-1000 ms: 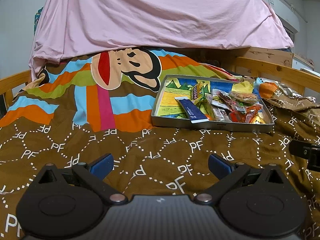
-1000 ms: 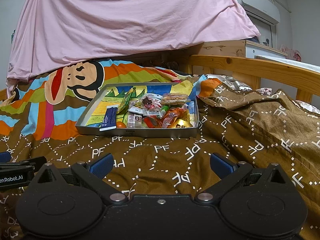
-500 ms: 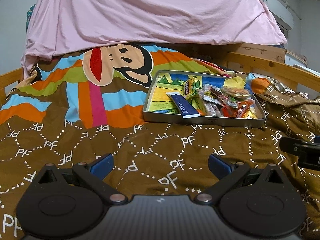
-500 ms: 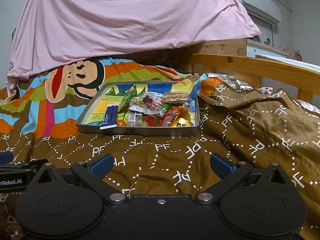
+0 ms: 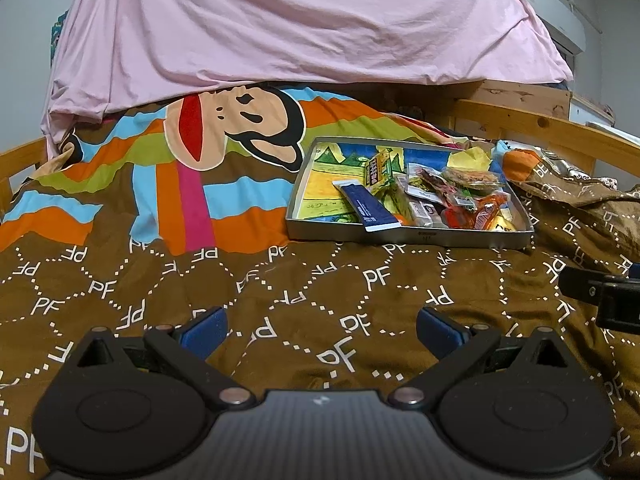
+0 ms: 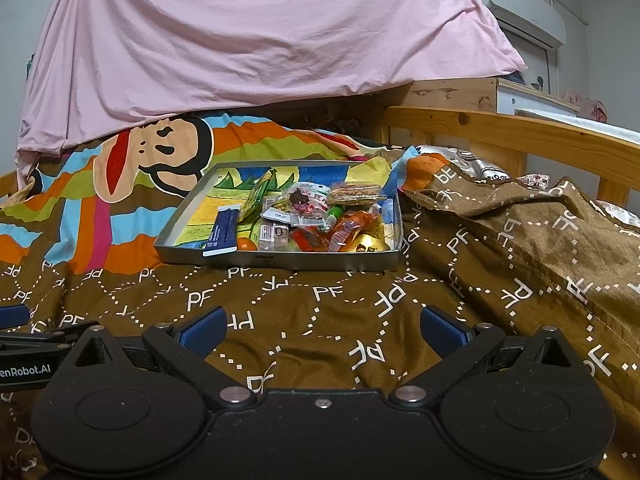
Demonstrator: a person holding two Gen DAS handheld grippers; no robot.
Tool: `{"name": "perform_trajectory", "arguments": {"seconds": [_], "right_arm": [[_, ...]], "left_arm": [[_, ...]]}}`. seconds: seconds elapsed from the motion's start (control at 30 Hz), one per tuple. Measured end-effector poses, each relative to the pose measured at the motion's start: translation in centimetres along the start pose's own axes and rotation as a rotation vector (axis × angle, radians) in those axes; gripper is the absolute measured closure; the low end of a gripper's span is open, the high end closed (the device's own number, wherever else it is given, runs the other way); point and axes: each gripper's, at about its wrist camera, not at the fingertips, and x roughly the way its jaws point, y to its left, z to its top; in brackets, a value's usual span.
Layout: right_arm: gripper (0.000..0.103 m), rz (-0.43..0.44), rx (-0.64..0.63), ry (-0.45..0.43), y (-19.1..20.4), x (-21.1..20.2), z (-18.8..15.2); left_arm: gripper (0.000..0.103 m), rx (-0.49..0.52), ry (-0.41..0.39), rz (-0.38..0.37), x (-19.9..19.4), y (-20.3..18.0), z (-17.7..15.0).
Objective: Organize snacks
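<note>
Two grippers, left gripper (image 5: 322, 326) and right gripper (image 6: 322, 326), hang wide open and empty above the bed's "PF"-printed blanket (image 5: 280, 280), having edged slightly nearer the tray (image 6: 280, 258) over the last second. Farther off, the snacks (image 6: 320, 220) lie heaped in that tray's right half; their labels are unreadable.

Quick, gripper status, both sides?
Left gripper: open, holding nothing.
Right gripper: open, holding nothing.

A tray (image 6: 280, 259) is lying on the bedspread (image 6: 320, 304), holding snacks (image 6: 320, 220) crowded toward its right side, a sheet (image 6: 240, 40) hanging behind.
</note>
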Motion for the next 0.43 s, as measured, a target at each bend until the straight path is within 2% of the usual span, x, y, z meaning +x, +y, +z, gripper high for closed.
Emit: {"name": "perform_trajectory", "arguments": {"seconds": [0.43], "right_arm": [[0.001, -0.001, 0.001, 0.000, 0.05, 0.00, 0.00]], "left_arm": [[0.000, -0.002, 0.010, -0.002, 0.08, 0.15, -0.01]]}}
